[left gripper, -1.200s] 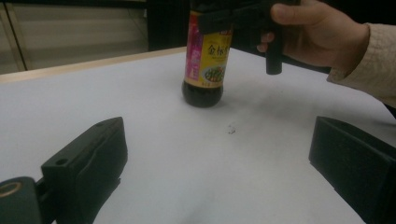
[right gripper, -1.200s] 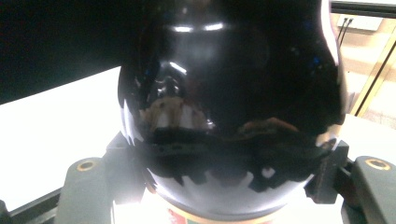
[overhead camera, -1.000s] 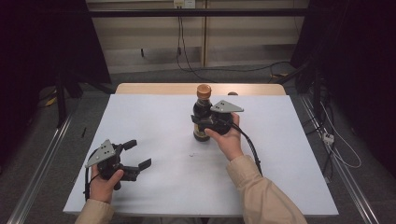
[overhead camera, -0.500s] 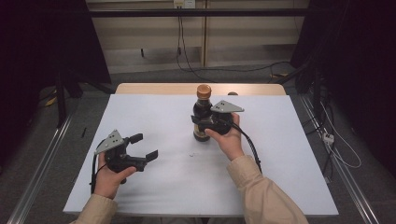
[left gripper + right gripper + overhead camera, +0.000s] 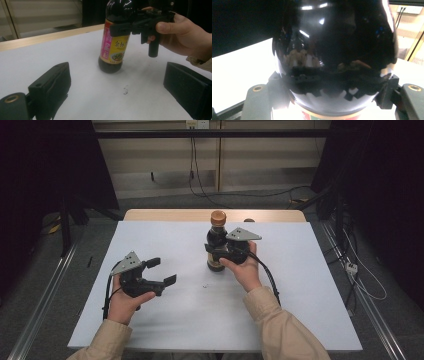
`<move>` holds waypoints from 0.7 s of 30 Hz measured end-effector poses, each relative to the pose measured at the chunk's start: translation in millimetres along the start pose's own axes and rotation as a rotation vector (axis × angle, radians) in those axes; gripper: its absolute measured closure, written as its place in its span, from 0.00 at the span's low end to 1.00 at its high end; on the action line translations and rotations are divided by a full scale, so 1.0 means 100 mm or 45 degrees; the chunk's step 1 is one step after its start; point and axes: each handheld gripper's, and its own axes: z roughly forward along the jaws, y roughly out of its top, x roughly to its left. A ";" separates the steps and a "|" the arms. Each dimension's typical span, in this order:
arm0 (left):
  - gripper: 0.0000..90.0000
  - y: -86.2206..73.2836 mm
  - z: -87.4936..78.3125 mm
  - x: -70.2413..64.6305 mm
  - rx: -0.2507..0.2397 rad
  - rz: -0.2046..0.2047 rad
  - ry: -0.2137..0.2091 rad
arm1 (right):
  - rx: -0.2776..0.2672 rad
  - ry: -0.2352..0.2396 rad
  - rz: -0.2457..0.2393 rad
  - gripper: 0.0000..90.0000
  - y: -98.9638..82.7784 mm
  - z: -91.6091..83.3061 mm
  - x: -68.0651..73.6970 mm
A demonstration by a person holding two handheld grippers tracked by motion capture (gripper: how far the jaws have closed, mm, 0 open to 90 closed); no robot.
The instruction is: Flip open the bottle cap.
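Two claws here: the right claw is clamped on the soy sauce bottle, standing upright mid-desk. Left claw hangs wide apart, holding nothing. Bottle's label is mostly unreadable.

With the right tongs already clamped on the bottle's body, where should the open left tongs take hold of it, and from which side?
Likely the orange cap, from the bottle's left. The bottle stands upright with the right tongs shut on its dark upper body, so the cap and neck above them stay free. The left tongs are open, apart from it at the left; rising to cap height would give them a level grip.
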 end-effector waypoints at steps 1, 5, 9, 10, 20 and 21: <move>0.08 0.01 0.01 0.00 0.005 0.002 -0.002 | 0.000 0.000 0.000 0.34 0.00 0.00 0.00; 0.14 0.04 0.06 0.00 0.013 0.008 -0.022 | -0.001 0.004 0.004 0.34 0.00 0.00 0.00; 0.26 0.08 0.10 0.00 0.018 0.025 -0.026 | 0.003 0.007 0.006 0.34 0.00 0.00 -0.01; 0.27 0.11 0.12 0.01 0.014 0.034 -0.019 | 0.003 0.007 0.008 0.34 0.00 0.00 -0.01; 0.64 0.26 0.26 0.03 0.074 0.060 -0.043 | 0.008 0.009 0.016 0.33 -0.01 0.00 0.00; 0.69 0.28 0.27 0.04 0.079 0.053 -0.036 | 0.009 0.008 0.013 0.33 -0.01 0.00 0.00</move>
